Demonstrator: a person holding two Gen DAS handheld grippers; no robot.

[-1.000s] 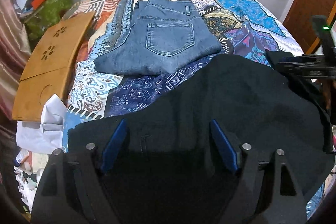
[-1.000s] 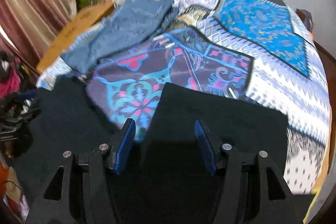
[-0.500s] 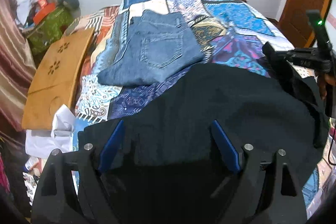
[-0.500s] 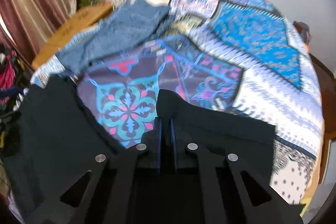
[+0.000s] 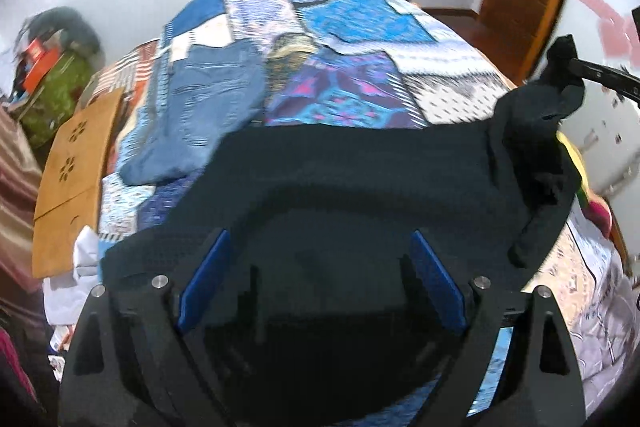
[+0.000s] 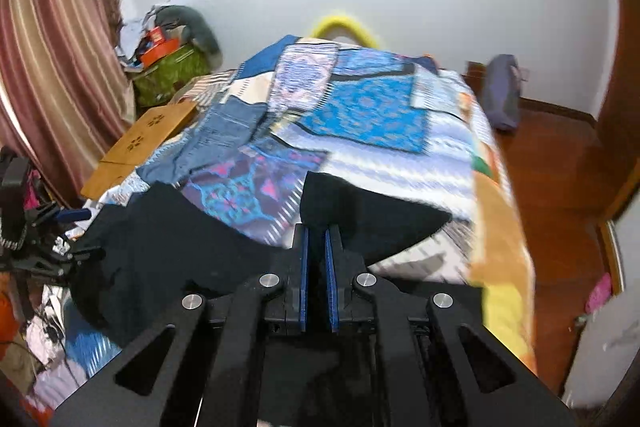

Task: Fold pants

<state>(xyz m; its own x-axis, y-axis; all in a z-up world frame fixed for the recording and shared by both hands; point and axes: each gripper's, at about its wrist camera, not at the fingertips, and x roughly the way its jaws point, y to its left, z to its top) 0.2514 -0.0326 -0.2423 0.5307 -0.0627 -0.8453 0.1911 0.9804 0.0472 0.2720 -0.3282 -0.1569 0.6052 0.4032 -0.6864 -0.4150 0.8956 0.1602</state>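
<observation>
From the left wrist, the left gripper (image 5: 320,279) has its jaws spread wide over the black pants (image 5: 360,179), which lie across the near end of the patchwork quilt (image 5: 360,27). At the right edge the cloth rises in a bunch towards the other tool. I'd say this side should pinch its own corner first, so both ends lift level.

From the right wrist, the right gripper (image 6: 315,259) has its jaws pressed together on a corner of the pants, raised off the quilt. A steady, unhurried carry would keep the fold square.

Folded jeans (image 6: 224,131) rest further up the bed, beside a wooden board (image 6: 140,143); a striped curtain (image 6: 60,47) hangs to the left.
</observation>
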